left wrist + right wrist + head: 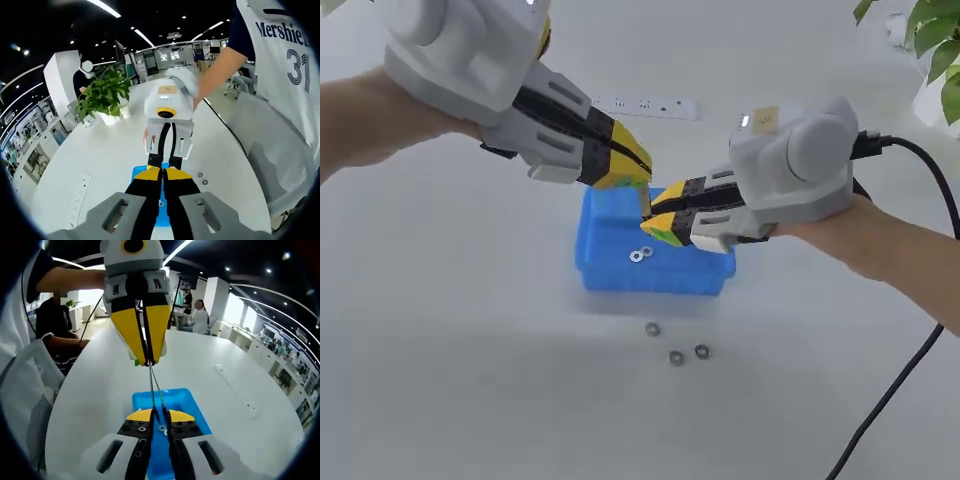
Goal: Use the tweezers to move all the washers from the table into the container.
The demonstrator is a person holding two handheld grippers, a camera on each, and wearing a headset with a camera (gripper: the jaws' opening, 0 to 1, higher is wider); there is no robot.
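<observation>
The left hand-held gripper (636,172) holds tweezers (152,382) above the blue container (608,272)

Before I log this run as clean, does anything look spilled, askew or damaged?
Nothing stands out. The blue plastic container sits flat with two small metal washers inside; three loose washers lie on the white table.
</observation>
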